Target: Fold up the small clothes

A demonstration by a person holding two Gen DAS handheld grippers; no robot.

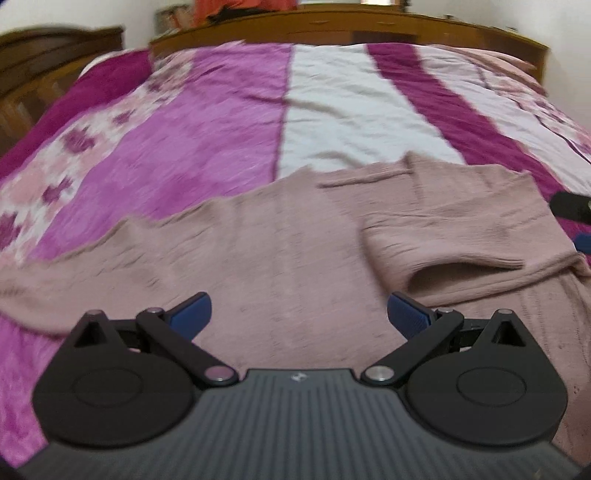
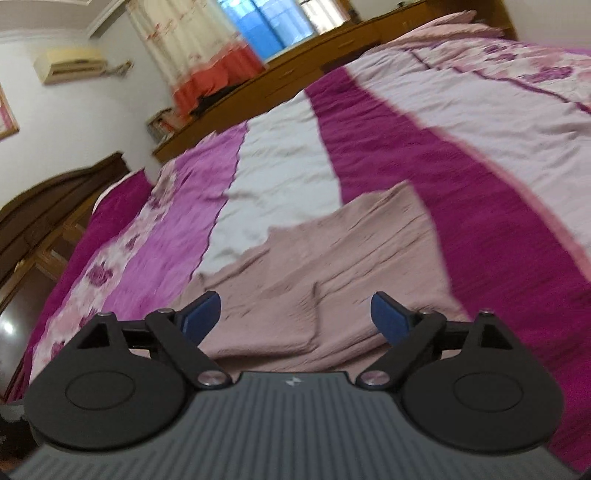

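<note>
A dusty-pink knitted sweater (image 1: 280, 236) lies spread across the near part of the bed. One sleeve (image 1: 443, 236) is folded over onto its body on the right. My left gripper (image 1: 299, 317) hovers above the sweater's middle, open, with nothing between its blue pads. In the right wrist view the same sweater (image 2: 332, 266) lies ahead with a folded layer on top. My right gripper (image 2: 295, 317) is open above its near edge and holds nothing. A dark tip of the right gripper (image 1: 572, 210) shows at the right border of the left wrist view.
The bedspread (image 1: 207, 122) has magenta, pink and white stripes. A wooden headboard (image 1: 332, 29) runs along the far side and a dark wooden cabinet (image 2: 44, 206) stands to the left. A curtained window (image 2: 229, 40) and a wall air conditioner (image 2: 70, 62) are behind.
</note>
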